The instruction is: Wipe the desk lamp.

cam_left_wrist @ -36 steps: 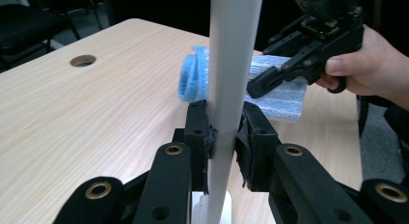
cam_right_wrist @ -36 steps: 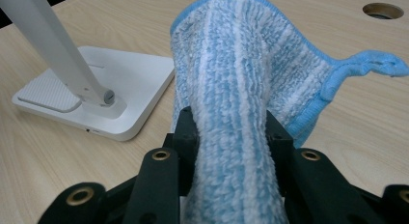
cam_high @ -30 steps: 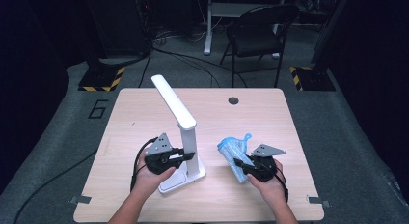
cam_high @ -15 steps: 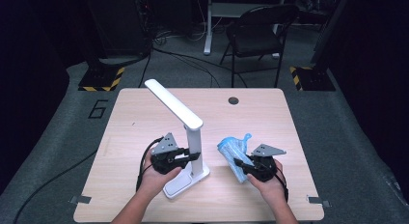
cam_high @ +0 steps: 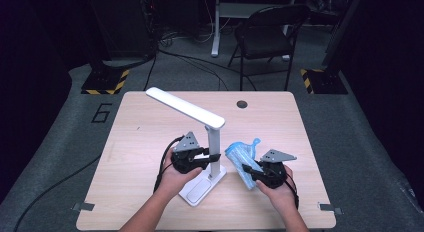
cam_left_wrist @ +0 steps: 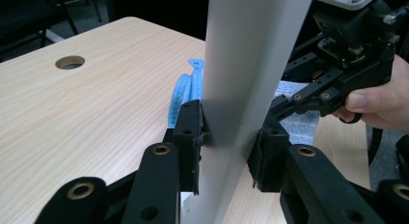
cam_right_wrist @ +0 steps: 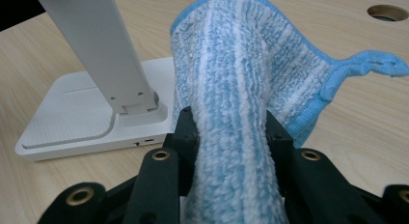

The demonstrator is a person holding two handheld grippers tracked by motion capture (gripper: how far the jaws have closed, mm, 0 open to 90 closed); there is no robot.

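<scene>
the white desk lamp [cam_high: 207,142] stands on the counter [cam_high: 140,127], its flat head tilted. the left tongs [cam_high: 210,158], just eased a little, grasp its post; the right tongs [cam_high: 248,169] clench a blue striped cloth [cam_high: 241,154].

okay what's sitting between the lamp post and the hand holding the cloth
The bunched blue cloth fills that stretch in the high view, clamped in the right gripper beside the lamp post. The left gripper view shows it just behind the post too.

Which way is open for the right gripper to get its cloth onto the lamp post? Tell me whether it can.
Probably yes. The right gripper, shut on the cloth, sits right beside the lamp post, with bare table between. The left gripper clamps the post low down, so the stretch above looks free.
</scene>
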